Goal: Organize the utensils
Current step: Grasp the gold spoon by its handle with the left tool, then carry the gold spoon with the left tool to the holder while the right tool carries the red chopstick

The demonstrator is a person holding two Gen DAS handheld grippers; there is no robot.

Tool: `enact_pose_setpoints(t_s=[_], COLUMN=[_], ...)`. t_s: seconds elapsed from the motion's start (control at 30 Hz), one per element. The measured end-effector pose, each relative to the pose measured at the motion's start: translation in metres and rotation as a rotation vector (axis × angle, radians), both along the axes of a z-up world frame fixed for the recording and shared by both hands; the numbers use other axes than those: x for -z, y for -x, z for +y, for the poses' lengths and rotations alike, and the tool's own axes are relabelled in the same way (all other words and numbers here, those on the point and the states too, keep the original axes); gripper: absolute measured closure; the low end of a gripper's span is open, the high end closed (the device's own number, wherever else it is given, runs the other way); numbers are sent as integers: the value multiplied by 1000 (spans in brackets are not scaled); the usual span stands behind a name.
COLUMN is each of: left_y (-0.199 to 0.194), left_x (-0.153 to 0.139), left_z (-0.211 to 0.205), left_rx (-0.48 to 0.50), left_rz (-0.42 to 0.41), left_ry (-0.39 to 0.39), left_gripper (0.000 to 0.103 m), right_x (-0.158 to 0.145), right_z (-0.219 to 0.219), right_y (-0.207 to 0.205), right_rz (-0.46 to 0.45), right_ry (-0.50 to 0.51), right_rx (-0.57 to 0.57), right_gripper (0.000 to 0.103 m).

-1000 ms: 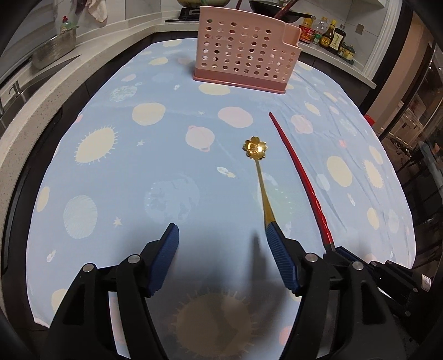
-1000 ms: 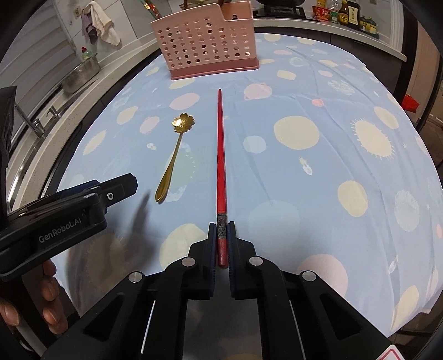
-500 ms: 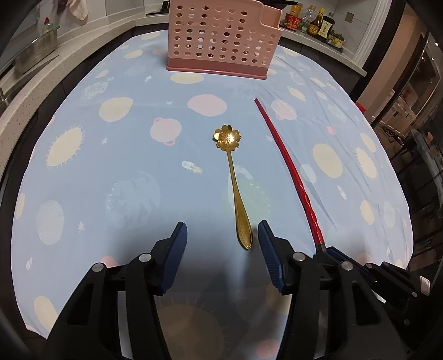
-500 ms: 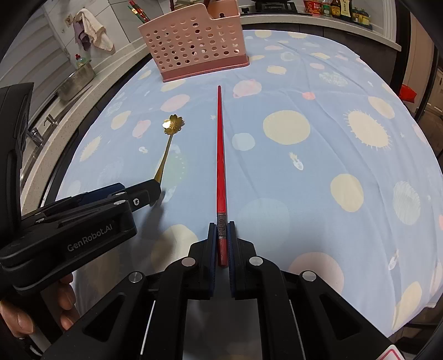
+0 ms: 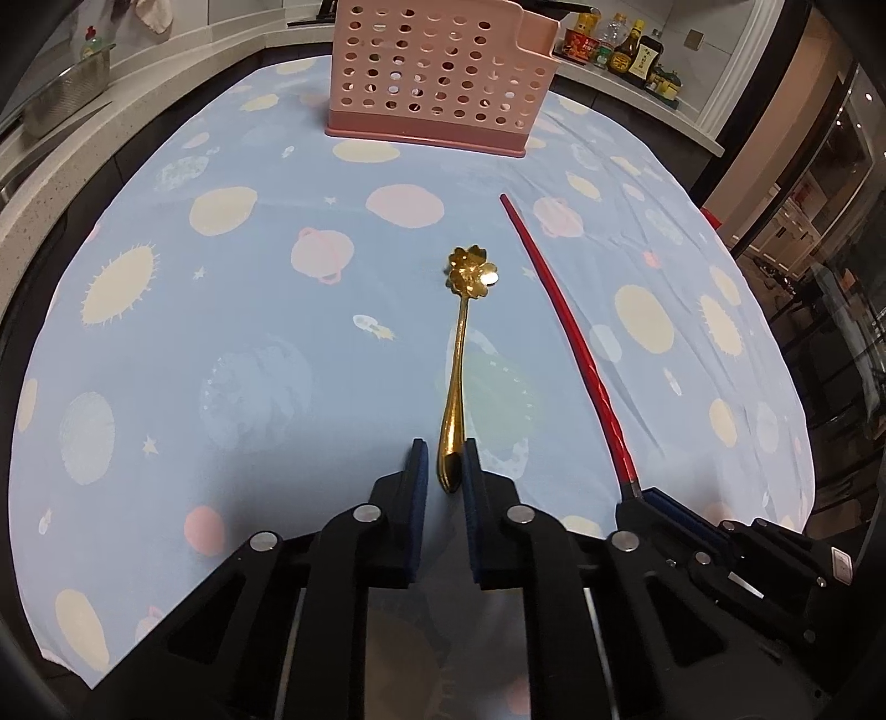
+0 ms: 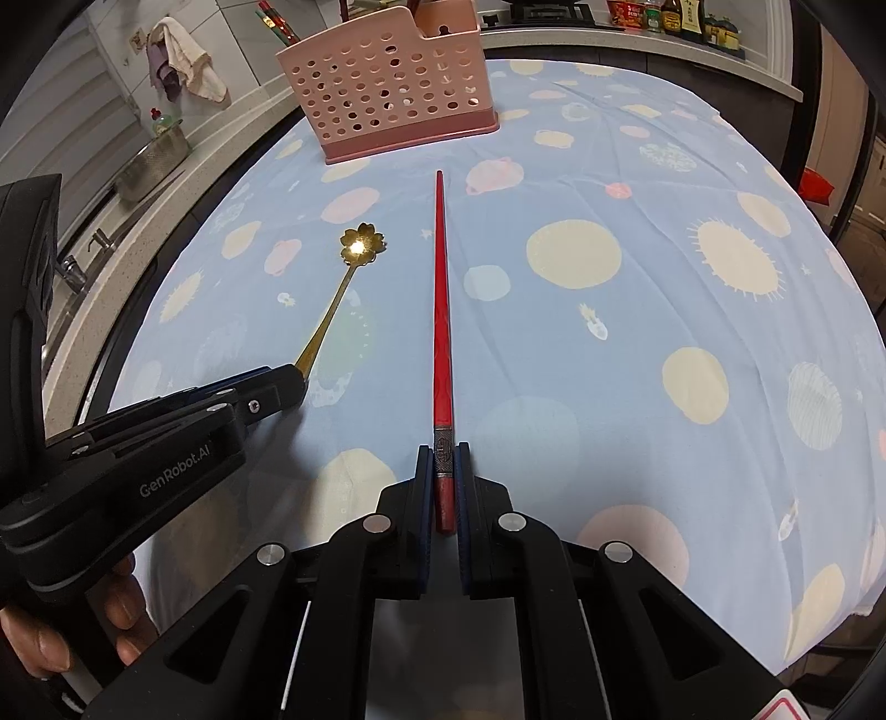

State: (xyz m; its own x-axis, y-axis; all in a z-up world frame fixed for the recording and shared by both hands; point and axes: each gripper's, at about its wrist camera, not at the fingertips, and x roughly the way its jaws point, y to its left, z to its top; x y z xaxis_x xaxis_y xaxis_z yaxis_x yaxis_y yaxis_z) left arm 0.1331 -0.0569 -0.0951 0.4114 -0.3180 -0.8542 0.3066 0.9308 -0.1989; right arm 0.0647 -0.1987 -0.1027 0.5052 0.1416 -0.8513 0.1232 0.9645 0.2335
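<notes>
A gold spoon (image 5: pixel 458 354) with a flower-shaped bowl lies on the blue spotted tablecloth (image 5: pixel 249 332); it also shows in the right wrist view (image 6: pixel 343 293). My left gripper (image 5: pixel 444 459) is shut on the end of its handle. A red chopstick (image 6: pixel 441 310) points toward the pink perforated utensil holder (image 6: pixel 387 83). My right gripper (image 6: pixel 443 471) is shut on the chopstick's near end. The chopstick (image 5: pixel 565 332) and holder (image 5: pixel 437 77) also show in the left wrist view.
A metal colander (image 5: pixel 66 94) sits on the counter at the left by the sink. Sauce bottles (image 5: pixel 626 50) stand on the far counter. A cloth (image 6: pixel 185 61) hangs on the wall. The table edge drops off on the right.
My left gripper moved forward and right over the spoon's handle end and closed on it. My right gripper stayed shut on the chopstick.
</notes>
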Motion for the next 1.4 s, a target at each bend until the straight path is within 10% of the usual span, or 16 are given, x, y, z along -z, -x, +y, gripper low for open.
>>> enact_pose_setpoints(t_s=[0.6, 1.4], left_y=[12, -3], left_x=[-34, -124], left_z=[19, 28], left_rx=[-26, -44], left_rz=[-77, -264], left_ry=[32, 97], left_gripper=[101, 102], right_x=[-25, -145], right_z=[-5, -45], right_y=[7, -9], right_rz=[-76, -366], right_ry=[22, -73], right_rx=[15, 92], right_gripper=[96, 96])
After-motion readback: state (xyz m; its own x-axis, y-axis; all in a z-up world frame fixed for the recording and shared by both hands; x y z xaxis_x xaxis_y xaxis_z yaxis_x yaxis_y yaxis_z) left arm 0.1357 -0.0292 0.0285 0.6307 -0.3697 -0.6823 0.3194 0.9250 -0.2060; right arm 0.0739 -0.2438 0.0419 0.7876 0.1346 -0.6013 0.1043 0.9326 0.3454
